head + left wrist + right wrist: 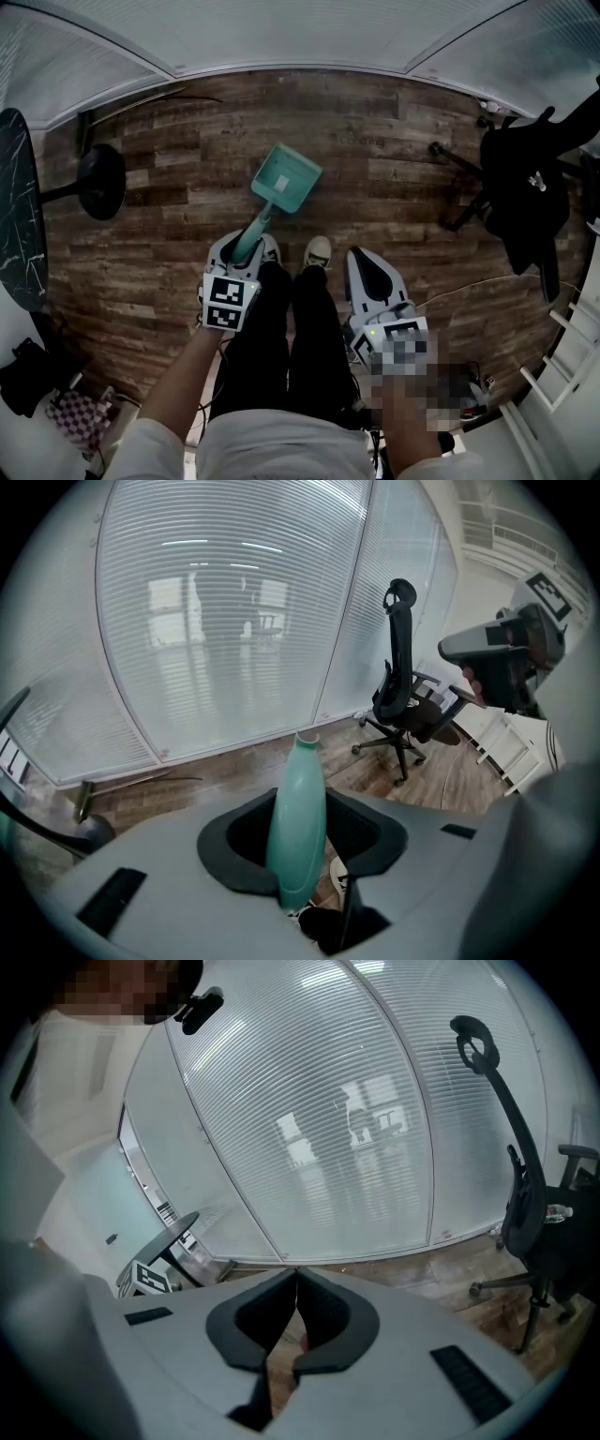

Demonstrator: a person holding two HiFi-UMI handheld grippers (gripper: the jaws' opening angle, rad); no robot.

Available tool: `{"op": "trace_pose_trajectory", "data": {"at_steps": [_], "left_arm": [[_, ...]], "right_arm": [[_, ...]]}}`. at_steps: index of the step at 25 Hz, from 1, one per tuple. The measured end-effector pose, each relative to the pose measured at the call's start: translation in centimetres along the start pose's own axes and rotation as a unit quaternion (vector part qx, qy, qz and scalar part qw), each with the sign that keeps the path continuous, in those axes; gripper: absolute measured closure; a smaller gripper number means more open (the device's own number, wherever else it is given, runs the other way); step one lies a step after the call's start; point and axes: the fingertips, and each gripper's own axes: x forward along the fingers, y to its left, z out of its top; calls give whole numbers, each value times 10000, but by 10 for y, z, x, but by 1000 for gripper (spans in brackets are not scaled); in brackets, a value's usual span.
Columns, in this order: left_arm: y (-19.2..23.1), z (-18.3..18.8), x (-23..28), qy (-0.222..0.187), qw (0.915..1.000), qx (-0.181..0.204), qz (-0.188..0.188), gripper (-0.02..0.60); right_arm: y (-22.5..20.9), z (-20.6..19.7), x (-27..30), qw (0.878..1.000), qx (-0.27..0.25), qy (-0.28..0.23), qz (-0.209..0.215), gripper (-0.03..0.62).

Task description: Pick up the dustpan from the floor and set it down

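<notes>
Here, seen from the head, the left gripper (246, 251) was clamped on the handle (258, 223) of the teal dustpan (286, 178). The dustpan reached forward, away from the person, its pan out over the wooden floor (375, 141), ahead and left of the pale shoe (319, 251). Whether the pan rested on the boards or hung just above them could not be told.

In the left gripper view the handle stood upright between the two dark jaws, which pressed on it from both sides. Its notched end rose past their tips toward the blinds (234, 621).

The right gripper (296, 1277) carried nothing. In its own view the jaws were together, the tips meeting in a thin seam, with only floor behind them. In the head view it was held beside the person's right leg, well apart from the dustpan.

To the left in the head view stood a dark table (19, 216) and a black round base (100, 180). To the right stood a black chair (525, 178) on castors. Blinds ran along the far side of the floor. The chair also showed in both gripper views, right of the jaws, and the right gripper appeared near the right edge of the left gripper view.
</notes>
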Motion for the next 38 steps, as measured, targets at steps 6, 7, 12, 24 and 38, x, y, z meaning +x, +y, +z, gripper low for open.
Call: {"op": "trace_pose_trajectory", "data": {"at_steps": [6,7,12,24,38], "left_arm": [[0,-18,-4,112,9999,-38,43,431],[1,-21,-4,134,9999,-46,49,431],[4,-35,-5,203,9997,-74,87,439],[6,-43,-9,158,9998,-15,130,443],[1,-17,-33,-138,9999,66,44,364]], "right_arm": [[9,-4,-5,10000,-34,-14,42,569],[11,-5,-6,10000,-38,-19,43,569],[18,-8,-7,10000,-67,-20,54,569],[30,-11,-10,9999,-111,-23,97,569],[39,1,-18,9997,-113,-161,165,569]]}}
